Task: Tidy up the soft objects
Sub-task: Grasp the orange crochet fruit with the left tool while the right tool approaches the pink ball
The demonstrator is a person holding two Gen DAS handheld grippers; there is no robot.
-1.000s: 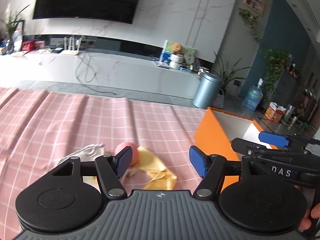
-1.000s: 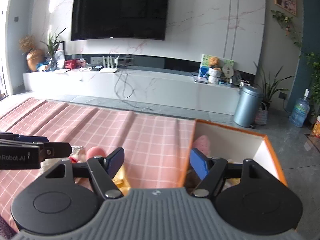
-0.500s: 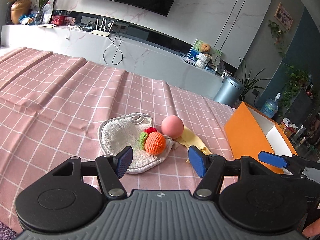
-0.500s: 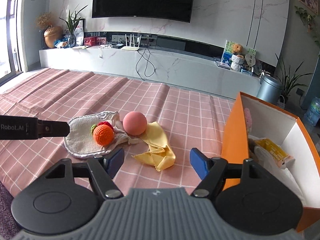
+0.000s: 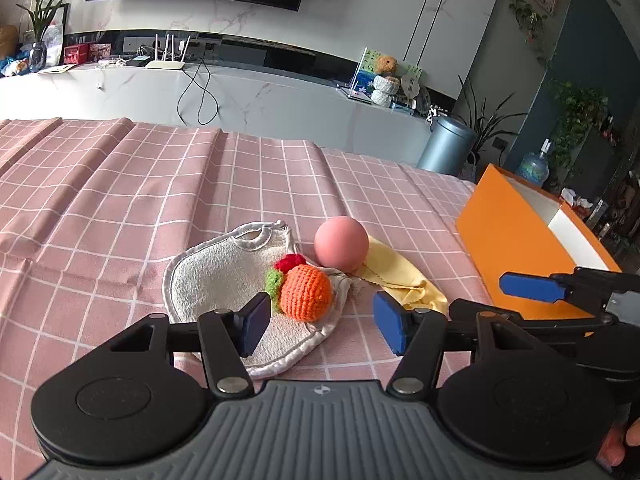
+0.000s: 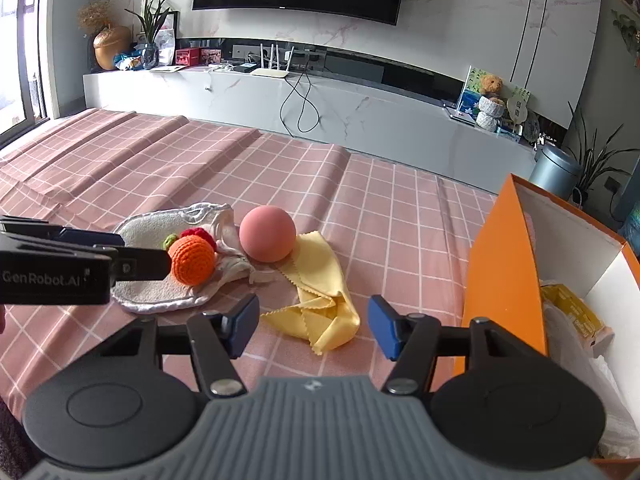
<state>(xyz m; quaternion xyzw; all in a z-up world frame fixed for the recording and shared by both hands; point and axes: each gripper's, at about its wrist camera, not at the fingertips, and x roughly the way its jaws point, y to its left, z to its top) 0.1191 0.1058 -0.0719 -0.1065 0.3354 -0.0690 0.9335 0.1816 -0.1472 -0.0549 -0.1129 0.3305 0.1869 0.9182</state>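
Observation:
A crocheted orange fruit (image 5: 306, 298) (image 6: 191, 260) lies on a white terry bib (image 5: 216, 276) (image 6: 160, 288). A pink ball (image 5: 341, 243) (image 6: 267, 239) rests beside it on a yellow cloth (image 5: 404, 282) (image 6: 320, 308). An orange box (image 5: 516, 248) (image 6: 504, 280) stands to the right with soft items inside. My left gripper (image 5: 320, 322) is open, just in front of the crocheted fruit. My right gripper (image 6: 314, 326) is open, just in front of the yellow cloth.
All lies on a pink checked tablecloth (image 5: 140, 184) (image 6: 400, 232) with ridges at the left. A TV wall and a white low cabinet (image 6: 320, 112) stand behind. A grey bin (image 5: 448, 148) stands beyond the table's far edge.
Both grippers have pulled back and tilted down from the box side toward the pile; the bib, fruit, ball and cloth have come into full view. Both stayed open.

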